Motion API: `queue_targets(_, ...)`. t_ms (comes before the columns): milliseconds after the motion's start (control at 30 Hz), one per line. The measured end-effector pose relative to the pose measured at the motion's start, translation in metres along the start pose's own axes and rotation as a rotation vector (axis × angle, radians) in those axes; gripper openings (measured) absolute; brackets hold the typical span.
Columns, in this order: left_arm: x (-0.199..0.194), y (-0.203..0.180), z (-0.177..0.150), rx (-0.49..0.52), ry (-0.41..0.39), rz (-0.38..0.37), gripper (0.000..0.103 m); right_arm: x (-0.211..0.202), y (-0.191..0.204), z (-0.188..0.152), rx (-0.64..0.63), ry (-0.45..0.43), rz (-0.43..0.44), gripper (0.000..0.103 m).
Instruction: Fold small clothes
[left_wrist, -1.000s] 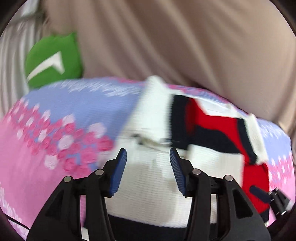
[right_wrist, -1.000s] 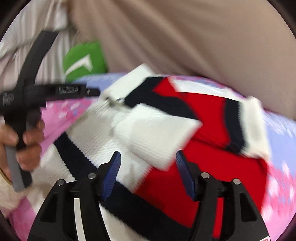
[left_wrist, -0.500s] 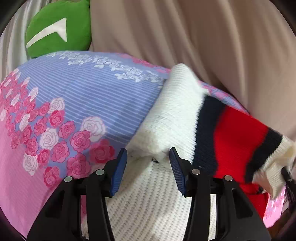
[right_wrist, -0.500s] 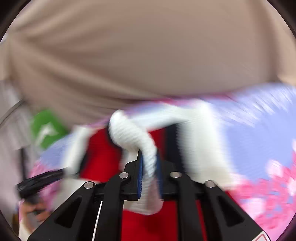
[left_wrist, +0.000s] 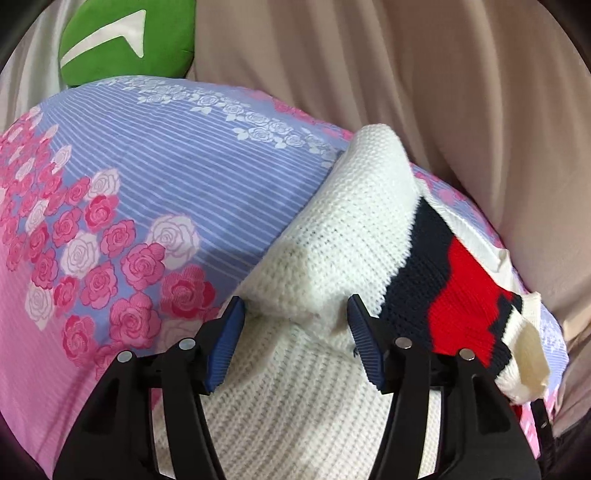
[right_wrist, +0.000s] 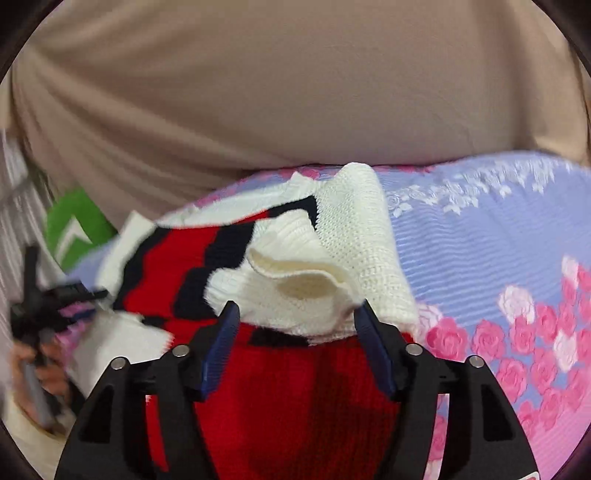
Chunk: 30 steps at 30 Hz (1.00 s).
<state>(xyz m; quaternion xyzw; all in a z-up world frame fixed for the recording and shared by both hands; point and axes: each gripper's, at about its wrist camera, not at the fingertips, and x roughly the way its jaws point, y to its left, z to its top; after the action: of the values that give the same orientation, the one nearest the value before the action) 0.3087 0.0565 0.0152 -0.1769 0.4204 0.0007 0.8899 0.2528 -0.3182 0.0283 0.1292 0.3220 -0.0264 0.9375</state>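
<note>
The left gripper (left_wrist: 295, 332) and the right gripper (right_wrist: 297, 332) each sit low in their frames, blue-padded jaws spread wide, gripping nothing.

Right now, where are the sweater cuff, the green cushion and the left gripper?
sweater cuff (right_wrist: 306, 280): right wrist view, on its open mouth.
green cushion (left_wrist: 122, 40): left wrist view, on its green face.
left gripper (left_wrist: 295, 339): left wrist view, midway between the fingertips.

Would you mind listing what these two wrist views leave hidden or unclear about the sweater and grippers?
- Left wrist view: the sweater hem is hidden behind the left gripper and cut off by the bottom edge.
- Right wrist view: the left side is motion-blurred, so the hand there is unclear.
- Right wrist view: the right gripper covers the red front's lower part.
</note>
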Motion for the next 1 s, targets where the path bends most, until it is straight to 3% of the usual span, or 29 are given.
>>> queue_targets(33, 0.001, -0.001, 0.0, 0.004, -0.005, 0.018, 0.045, 0.013, 0.006, 0.003, -0.044, 0.024, -0.058, 0.064)
queue_targets(67, 0.001, -0.002, 0.001, 0.005, -0.01, 0.032, 0.042, 0.017, 0.009, 0.003, -0.058, 0.036, -0.091, 0.055)
queue_targets(100, 0.001, -0.001, 0.002, 0.002, -0.013, 0.036, 0.035, 0.027, 0.009, 0.01, -0.061, 0.056, -0.101, 0.022)
queue_targets(133, 0.0, 0.0, 0.002, -0.004, -0.016, 0.033, 0.029, 0.029, 0.009, 0.013, -0.048, 0.072, -0.09, 0.006)
queue_targets(167, -0.003, 0.001, 0.004, -0.014, -0.025, 0.028, 0.027, 0.024, 0.005, 0.022, 0.001, 0.05, -0.03, 0.007)
queue_targets(233, -0.016, 0.009, 0.006, -0.043, -0.066, -0.002, 0.02, -0.014, -0.001, 0.039, 0.098, -0.085, 0.197, 0.007)
queue_targets(300, -0.027, 0.015, 0.008, -0.052, -0.116, 0.006, 0.016, -0.04, -0.017, 0.044, 0.163, -0.211, 0.369, 0.006)
queue_targets(333, -0.028, 0.019, 0.008, -0.051, -0.138, 0.027, 0.016, -0.031, -0.028, 0.044, 0.195, -0.197, 0.36, 0.006)
queue_targets(367, -0.024, 0.02, 0.009, -0.045, -0.138, 0.047, 0.016, -0.006, -0.039, 0.043, 0.221, -0.105, 0.296, 0.006)
queue_targets(400, -0.016, 0.02, 0.01, -0.037, -0.117, 0.073, 0.004, 0.024, -0.049, 0.04, 0.239, 0.009, 0.194, 0.006)
queue_targets(433, -0.008, 0.02, 0.011, -0.03, -0.096, 0.102, 0.0, 0.054, -0.058, 0.03, 0.235, 0.117, 0.04, 0.006)
queue_targets(467, 0.003, 0.021, 0.011, -0.029, -0.064, 0.127, 0.0, 0.059, -0.059, 0.027, 0.232, 0.116, 0.043, 0.006)
queue_targets(533, 0.015, 0.025, 0.008, -0.032, -0.028, 0.125, 0.0, 0.04, -0.057, 0.033, 0.259, 0.042, 0.131, 0.006)
queue_targets(567, 0.012, 0.026, 0.006, -0.018, -0.051, 0.132, 0.0, 0.028, -0.057, 0.036, 0.254, -0.031, 0.205, 0.006)
queue_targets(600, 0.01, 0.026, 0.004, -0.014, -0.051, 0.142, 0.0, 0.023, -0.059, 0.039, 0.257, -0.056, 0.221, 0.006)
queue_targets(733, -0.013, 0.024, 0.002, -0.032, -0.073, 0.057, 0.0, 0.053, -0.081, 0.034, 0.344, 0.099, 0.155, 0.015)
queue_targets(800, -0.021, 0.019, 0.001, -0.008, -0.083, 0.022, 0.001, 0.042, -0.08, 0.028, 0.345, 0.052, 0.172, 0.016)
queue_targets(900, -0.018, 0.01, 0.001, 0.008, -0.046, 0.0, 0.002, 0.035, -0.067, 0.03, 0.291, 0.023, 0.171, 0.027)
queue_targets(967, -0.012, 0.007, 0.001, -0.012, -0.005, -0.007, 0.002, 0.043, -0.052, 0.037, 0.218, 0.072, 0.148, 0.024)
queue_targets(1000, -0.014, 0.008, 0.001, -0.034, 0.006, -0.02, 0.002, 0.047, -0.044, 0.043, 0.172, 0.094, 0.121, 0.017)
